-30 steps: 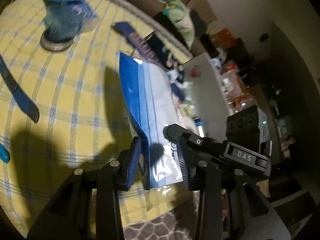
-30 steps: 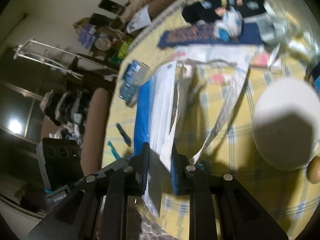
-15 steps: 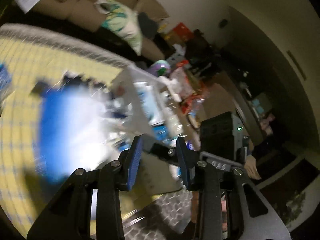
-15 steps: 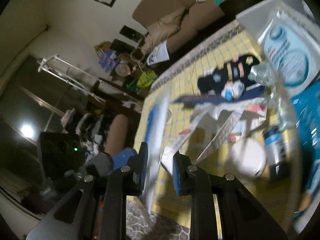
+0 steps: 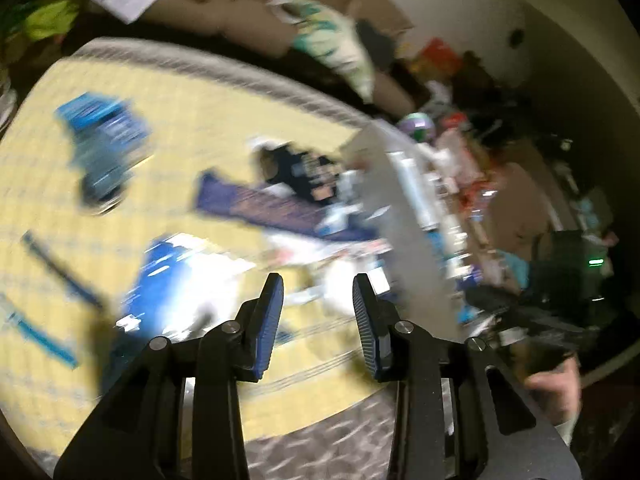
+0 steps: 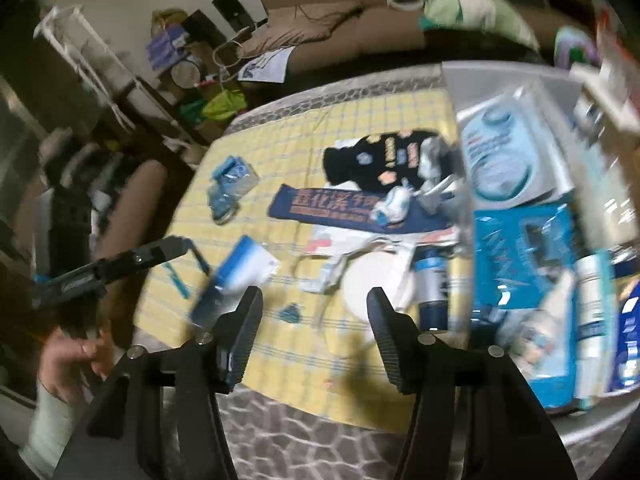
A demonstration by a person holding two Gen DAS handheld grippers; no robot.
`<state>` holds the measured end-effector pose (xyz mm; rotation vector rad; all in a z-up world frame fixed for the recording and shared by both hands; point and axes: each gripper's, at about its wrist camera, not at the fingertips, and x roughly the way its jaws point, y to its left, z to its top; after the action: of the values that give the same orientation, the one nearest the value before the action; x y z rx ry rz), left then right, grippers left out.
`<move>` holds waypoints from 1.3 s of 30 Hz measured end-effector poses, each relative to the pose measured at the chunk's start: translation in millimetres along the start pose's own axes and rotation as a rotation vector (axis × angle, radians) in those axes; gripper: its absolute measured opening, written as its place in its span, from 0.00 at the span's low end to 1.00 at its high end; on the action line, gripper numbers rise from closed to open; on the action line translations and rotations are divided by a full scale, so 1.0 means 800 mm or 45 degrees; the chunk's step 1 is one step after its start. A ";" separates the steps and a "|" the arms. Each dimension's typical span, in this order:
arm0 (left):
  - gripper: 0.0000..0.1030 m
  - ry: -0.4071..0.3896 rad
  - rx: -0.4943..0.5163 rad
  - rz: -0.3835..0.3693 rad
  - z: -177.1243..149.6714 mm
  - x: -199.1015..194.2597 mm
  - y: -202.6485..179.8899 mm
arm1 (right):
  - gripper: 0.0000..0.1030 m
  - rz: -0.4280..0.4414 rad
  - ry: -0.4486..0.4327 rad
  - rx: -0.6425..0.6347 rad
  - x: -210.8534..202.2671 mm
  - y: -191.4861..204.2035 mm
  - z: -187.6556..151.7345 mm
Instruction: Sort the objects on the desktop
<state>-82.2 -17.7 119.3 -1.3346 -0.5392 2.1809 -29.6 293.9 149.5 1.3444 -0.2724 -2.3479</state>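
Both grippers hung above the counter [image 6: 280, 152], which was covered in a yellow checked cloth, and neither held anything. The left gripper [image 5: 318, 320] had its blue-padded fingers [image 5: 269, 320] moderately apart with only the cloth showing between them; the right gripper [image 6: 314, 332] had its fingers spread wide over a white round lid [image 6: 374, 292] at the lower middle of its frame. The blue and white packet [image 6: 236, 272] lay flat on the cloth left of centre in the right wrist view, and blurred at the lower left of the left wrist view [image 5: 180, 276], just left of the left fingers. Above it in the right view sat a dark blue banner with printed characters [image 6: 336, 208], a black patterned cloth [image 6: 384, 156] and, further left, a small blue bundle [image 6: 230, 184]. A clear storage bin [image 6: 500, 76] filled the right side, holding a round-labelled pack [image 6: 504, 164] and a teal box [image 6: 528, 264]. A dark bottle with a blue cap [image 6: 430, 280] lay against the bin's near wall. The left wrist view was heavily motion-blurred.
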 end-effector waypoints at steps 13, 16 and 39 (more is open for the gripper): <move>0.50 0.185 0.120 0.318 -0.068 0.019 0.096 | 0.71 0.459 0.215 0.287 0.179 0.068 -0.031; 0.50 0.199 0.134 0.360 -0.071 0.023 0.107 | 0.71 0.419 0.284 0.289 0.215 0.076 -0.036; 0.54 0.242 0.150 0.391 -0.069 0.041 0.120 | 0.79 0.298 0.260 0.189 0.264 0.105 -0.039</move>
<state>-66.2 -69.0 17.2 -1.6248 -0.1368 2.2480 -75.4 125.3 0.7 1.5184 -0.5197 -2.0152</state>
